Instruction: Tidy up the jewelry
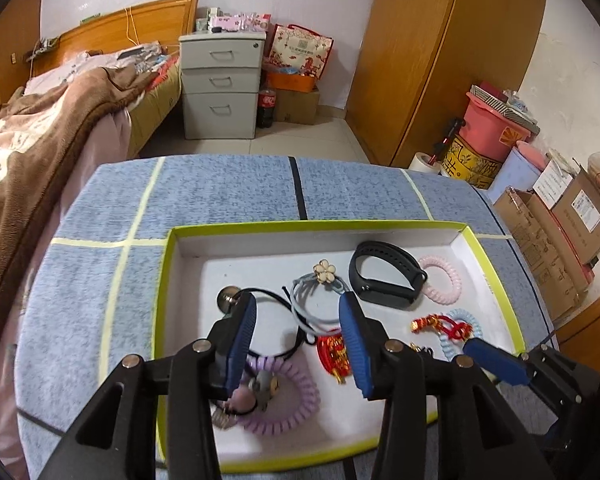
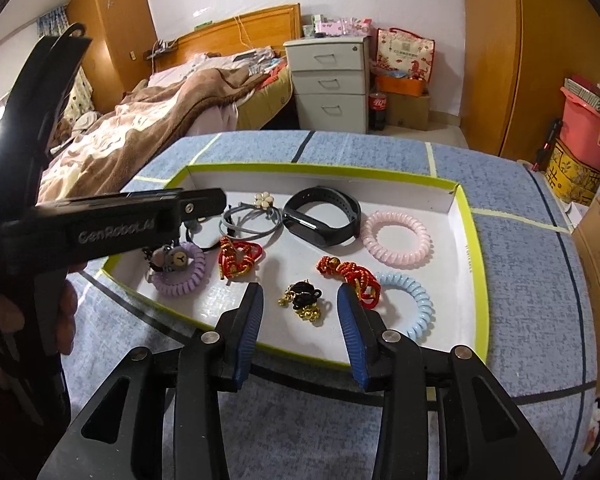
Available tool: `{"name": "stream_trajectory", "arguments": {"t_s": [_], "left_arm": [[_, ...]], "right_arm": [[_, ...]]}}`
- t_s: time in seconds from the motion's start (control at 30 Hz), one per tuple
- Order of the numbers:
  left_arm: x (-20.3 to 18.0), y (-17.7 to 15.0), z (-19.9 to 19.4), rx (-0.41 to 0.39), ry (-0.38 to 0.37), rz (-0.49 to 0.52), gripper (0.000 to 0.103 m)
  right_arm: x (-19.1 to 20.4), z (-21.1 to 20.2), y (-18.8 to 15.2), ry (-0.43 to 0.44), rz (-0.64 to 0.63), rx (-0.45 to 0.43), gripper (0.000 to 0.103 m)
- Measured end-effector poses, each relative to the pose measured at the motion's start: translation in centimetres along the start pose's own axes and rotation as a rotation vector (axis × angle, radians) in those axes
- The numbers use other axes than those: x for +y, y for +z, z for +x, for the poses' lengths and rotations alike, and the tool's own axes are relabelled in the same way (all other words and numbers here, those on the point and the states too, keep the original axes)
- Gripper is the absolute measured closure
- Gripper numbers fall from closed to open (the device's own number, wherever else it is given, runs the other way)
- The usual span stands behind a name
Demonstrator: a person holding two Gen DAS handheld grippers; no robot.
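A: Our jaws stand wide open on both sides and hold nothing. The right gripper [image 2: 299,320] hangs over the near rim of the tray [image 2: 470,216], and the black-and-gold charm [image 2: 304,300] lies straight ahead between its fingers, just past the tips.

B: So we judge that charm the likeliest next pick, and the right gripper is the nearer one to it. Its long axis?

A: It's a small tangle with no clear length, though it spreads a little toward the gilt bits on the near side. The red knotted cord [image 2: 350,274] lies just beside the right finger, so we risk snagging it.

B: And the left gripper [image 1: 296,336]?

A: We hover over the tray's left half, above the grey hair tie with the flower [image 1: 320,284] and the black elastic [image 1: 268,296]. Whether either fingertip touches them, we cannot tell. The tray sits on the blue checked table [image 1: 100,280].
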State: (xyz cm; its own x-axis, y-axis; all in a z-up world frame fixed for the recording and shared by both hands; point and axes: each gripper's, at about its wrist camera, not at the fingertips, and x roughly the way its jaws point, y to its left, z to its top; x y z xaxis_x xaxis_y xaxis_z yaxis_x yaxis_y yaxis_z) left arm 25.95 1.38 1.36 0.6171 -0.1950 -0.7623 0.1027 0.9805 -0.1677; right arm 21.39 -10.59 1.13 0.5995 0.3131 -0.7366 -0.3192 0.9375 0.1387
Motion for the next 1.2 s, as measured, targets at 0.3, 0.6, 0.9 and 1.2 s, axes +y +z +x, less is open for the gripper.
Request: {"name": "stream_trajectory", "arguments": {"t_s": [0.3,0.6,0.9,1.2], "left_arm": [[-0.5,-2.2,-3.9,-0.054,0.049,0.015,0.053],[-1.4,-5.6,-7.8,-0.121,0.113,0.029,0.052],[-2.7,-8.0,-9.8,-0.152,0.169,0.038,0.052],[-2.8,-9.2,-10.0,-0.147,0.197,0.01,0.052]], "right_arm": [[0.5,-2.3,-0.8,-0.011,0.013,-0.033,0.056],[1.0,-5.2,-2.2,-0.024,0.034,-0.086,0.056],[1.2,-7.3,-3.6,-0.033,0.059,-0.122,0.055],[1.5,-7.8,-4.2,-0.039,0.057,-0.129,0.055]]}}
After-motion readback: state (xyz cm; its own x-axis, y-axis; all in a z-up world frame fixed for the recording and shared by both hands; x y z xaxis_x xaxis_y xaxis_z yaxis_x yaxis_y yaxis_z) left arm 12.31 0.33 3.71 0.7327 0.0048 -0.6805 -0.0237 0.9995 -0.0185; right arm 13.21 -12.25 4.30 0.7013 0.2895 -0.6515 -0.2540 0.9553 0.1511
